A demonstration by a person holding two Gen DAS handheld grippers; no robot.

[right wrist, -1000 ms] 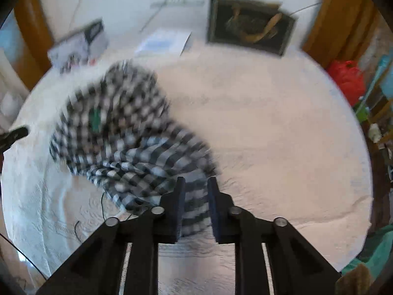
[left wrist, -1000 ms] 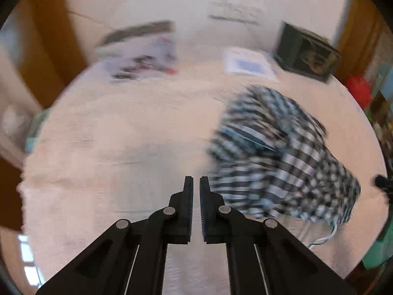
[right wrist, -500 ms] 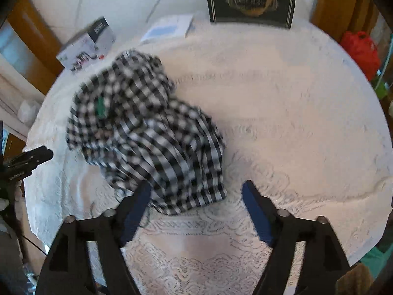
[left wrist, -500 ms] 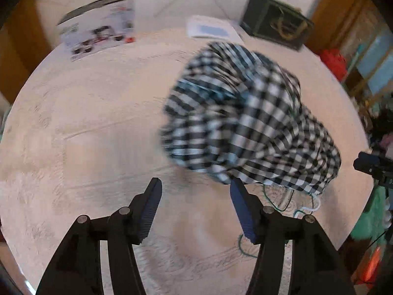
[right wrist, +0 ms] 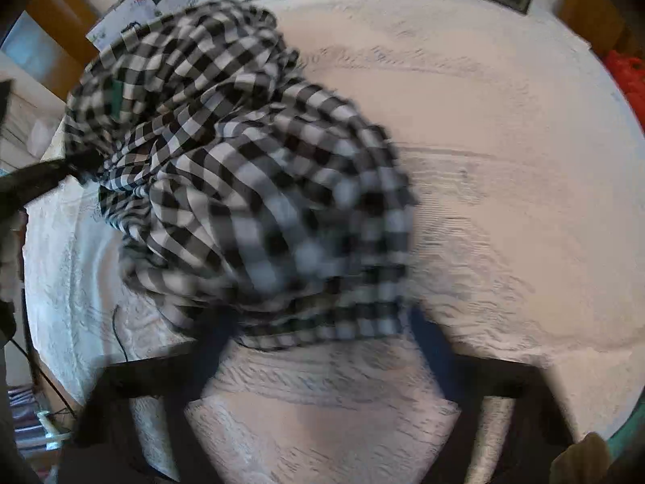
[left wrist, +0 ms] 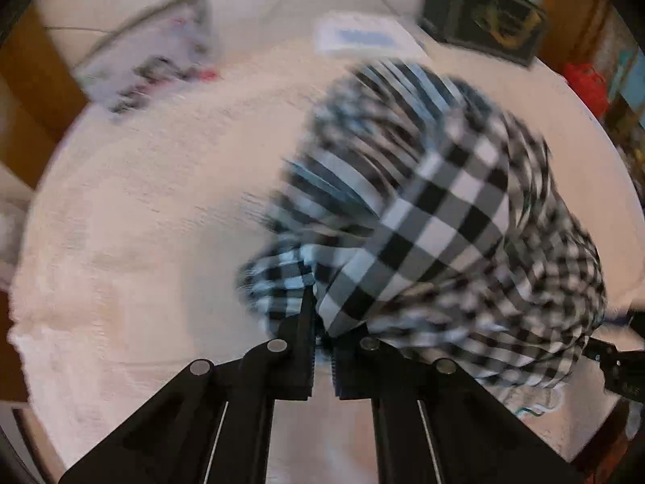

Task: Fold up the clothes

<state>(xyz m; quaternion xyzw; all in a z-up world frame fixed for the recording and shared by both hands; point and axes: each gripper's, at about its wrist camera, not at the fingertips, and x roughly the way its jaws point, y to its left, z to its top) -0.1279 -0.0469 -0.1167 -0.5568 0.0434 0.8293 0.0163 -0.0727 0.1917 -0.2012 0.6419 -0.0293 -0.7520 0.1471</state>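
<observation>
The fingers of the left gripper (left wrist: 321, 347), spread wide half a second ago, are now clenched on a fold at the near edge of the checked shirt (left wrist: 439, 218). The fingers of the right gripper (right wrist: 322, 347) are spread wide around the shirt's (right wrist: 242, 169) near hem, with nothing gripped. The shirt is bunched in a heap on the lace-covered counter (right wrist: 504, 185), with a box (left wrist: 153, 60) and papers (left wrist: 363, 36) behind. One corner is judged secured; spreading can begin once the right side is gripped.
</observation>
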